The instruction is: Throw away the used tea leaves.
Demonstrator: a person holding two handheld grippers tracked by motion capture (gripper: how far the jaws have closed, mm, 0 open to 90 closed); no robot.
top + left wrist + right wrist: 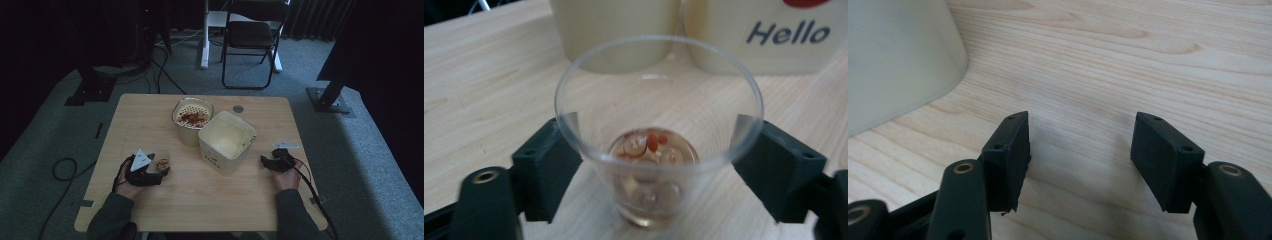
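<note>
A small clear plastic cup (655, 192) stands upright on the wooden table (200, 200), with red bits and pale pieces in a little liquid at its bottom. My left gripper (656, 145) is shut on the cup, one black jaw pressed against each side. From above, the cup (162, 161) and left gripper (159, 170) sit at the table's left front. My right gripper (265, 162) rests low at the right, just right of a cream square tin (227, 141). Its jaws (1080, 150) stand open over bare wood with nothing between them.
A round cream strainer bowl (192, 117) holding red bits stands behind the tin, touching it. The tin (769, 35) reads "Hello" and the bowl (614, 30) sits just beyond the cup. A grey disc (238, 108) lies near the far edge. A black chair (252, 35) stands beyond the table.
</note>
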